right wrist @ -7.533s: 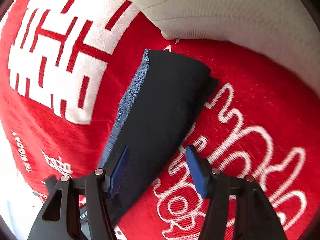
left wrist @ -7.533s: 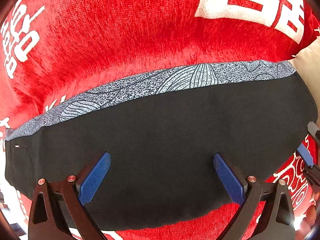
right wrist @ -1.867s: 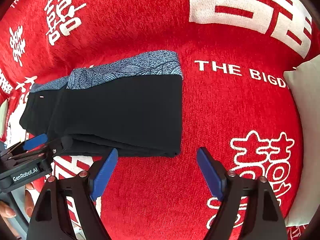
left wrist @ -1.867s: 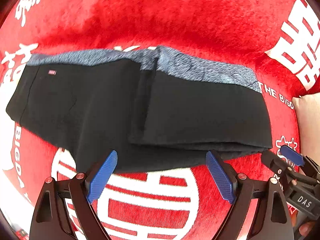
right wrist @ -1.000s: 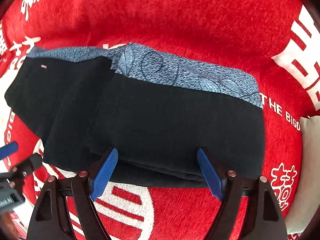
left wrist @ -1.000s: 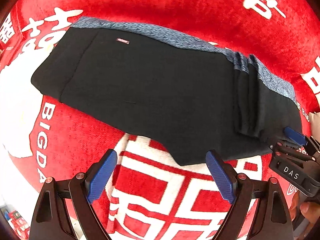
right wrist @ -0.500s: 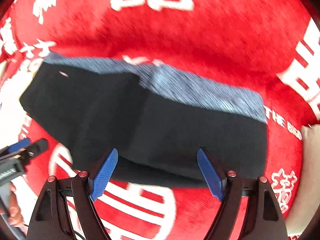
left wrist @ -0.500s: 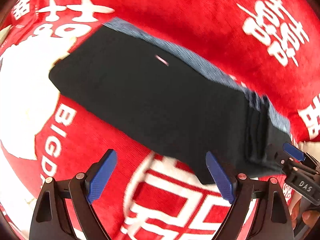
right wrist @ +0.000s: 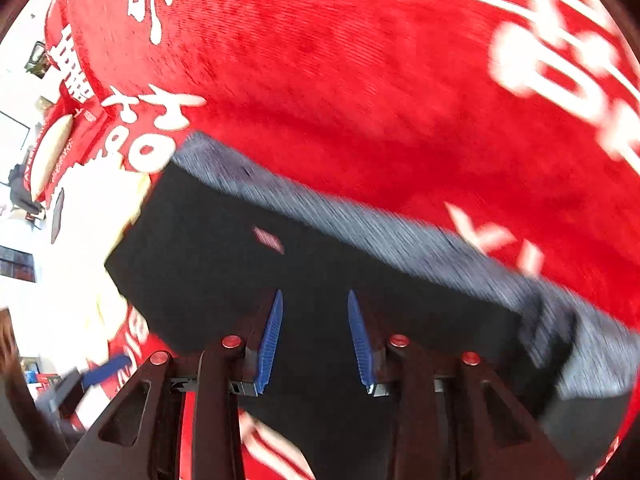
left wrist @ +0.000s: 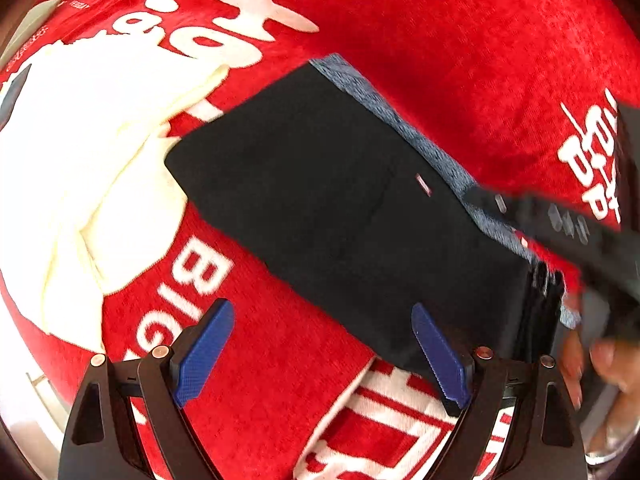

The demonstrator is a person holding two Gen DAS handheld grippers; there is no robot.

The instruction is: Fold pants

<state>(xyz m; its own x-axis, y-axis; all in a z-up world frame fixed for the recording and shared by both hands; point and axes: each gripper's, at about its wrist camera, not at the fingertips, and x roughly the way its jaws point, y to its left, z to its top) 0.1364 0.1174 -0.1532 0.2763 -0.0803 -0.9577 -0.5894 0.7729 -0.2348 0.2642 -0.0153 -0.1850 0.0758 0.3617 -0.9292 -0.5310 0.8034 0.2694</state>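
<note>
The black pants (left wrist: 340, 208) with a grey-blue waistband (left wrist: 400, 120) lie folded flat and slantwise on a red blanket (left wrist: 460, 40). My left gripper (left wrist: 320, 348) stands open at their near edge, its right pad (left wrist: 436, 352) over the black cloth and its left pad over the blanket. In the right wrist view, my right gripper (right wrist: 316, 336) hangs over the pants (right wrist: 320, 272). Its jaws are closing, a narrow gap remains between the pads, and no fold shows pinched. The picture is blurred.
A cream-white cloth (left wrist: 80, 160) lies left of the pants. A person's fingers (left wrist: 580, 360) and the right tool's blurred black frame (left wrist: 580, 232) show at the pants' stacked right end. The blanket (right wrist: 360, 80) stretches on beyond the waistband.
Both views have swung left along the pants. The right jaws have narrowed from wide apart to a small gap. The left jaws stay wide.
</note>
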